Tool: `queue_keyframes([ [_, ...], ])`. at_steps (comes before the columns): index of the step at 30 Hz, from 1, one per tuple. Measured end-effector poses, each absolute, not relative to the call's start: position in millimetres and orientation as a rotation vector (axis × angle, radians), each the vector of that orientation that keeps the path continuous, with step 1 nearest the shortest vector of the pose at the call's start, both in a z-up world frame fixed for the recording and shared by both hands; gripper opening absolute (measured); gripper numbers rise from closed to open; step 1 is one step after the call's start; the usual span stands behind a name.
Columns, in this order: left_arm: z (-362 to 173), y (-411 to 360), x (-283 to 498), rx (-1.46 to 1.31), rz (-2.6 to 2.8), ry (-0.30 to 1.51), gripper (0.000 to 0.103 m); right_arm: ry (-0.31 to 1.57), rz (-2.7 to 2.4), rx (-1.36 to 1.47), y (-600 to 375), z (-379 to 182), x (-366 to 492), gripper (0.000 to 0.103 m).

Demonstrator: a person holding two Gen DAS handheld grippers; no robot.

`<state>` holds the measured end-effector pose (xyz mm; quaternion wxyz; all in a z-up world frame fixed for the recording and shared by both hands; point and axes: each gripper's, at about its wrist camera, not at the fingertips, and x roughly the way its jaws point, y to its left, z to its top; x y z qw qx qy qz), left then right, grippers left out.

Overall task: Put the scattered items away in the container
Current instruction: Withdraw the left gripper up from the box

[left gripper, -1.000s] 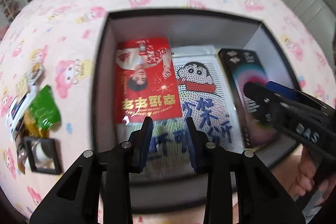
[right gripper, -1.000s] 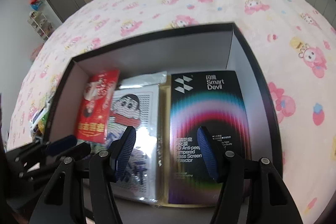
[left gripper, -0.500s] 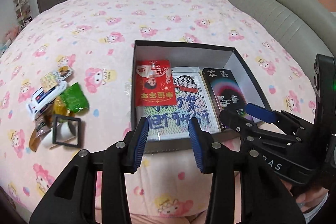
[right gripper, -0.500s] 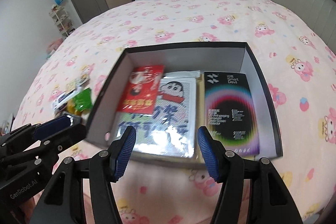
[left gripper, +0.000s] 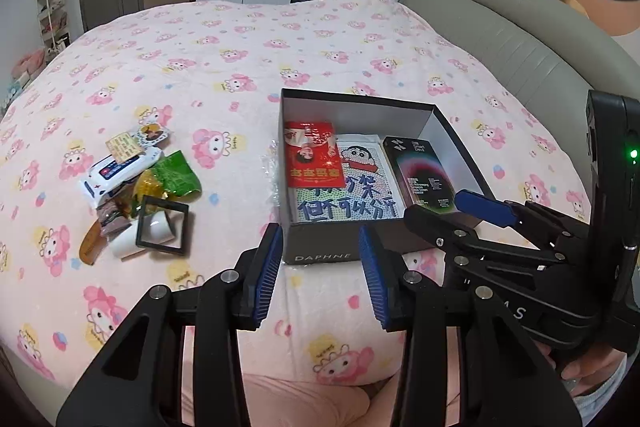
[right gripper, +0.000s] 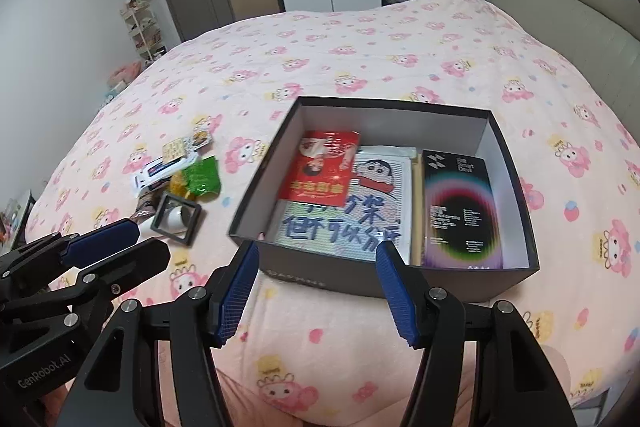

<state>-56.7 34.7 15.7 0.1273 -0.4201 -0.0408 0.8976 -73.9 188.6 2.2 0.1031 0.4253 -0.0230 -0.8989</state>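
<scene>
The black box point(right gripper: 384, 267) sat on the pink blanket point(left gripper: 240, 75) near the bed's near edge, holding a red packet point(right gripper: 320, 171), a cartoon sheet point(right gripper: 360, 219) and a dark phone-film pack point(right gripper: 460, 207) side by side. The scattered pile point(left gripper: 132, 187) lay on the blanket well apart from the box, toward the left edge. The left gripper point(left gripper: 320, 267) had just been opening, its jaws partly apart and empty. The right gripper point(right gripper: 316, 287) hung before the box, jaws about halfway apart, gripping nothing.
</scene>
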Motion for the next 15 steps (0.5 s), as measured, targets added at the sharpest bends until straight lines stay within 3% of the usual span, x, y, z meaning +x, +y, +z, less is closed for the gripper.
queue_keyframes([
  [15,-1.3,-26.6,-26.4,-1.244,2.672,-0.254,0.040,0.028,-2.554,1.228,122.3,-3.0,-59.2,0.057],
])
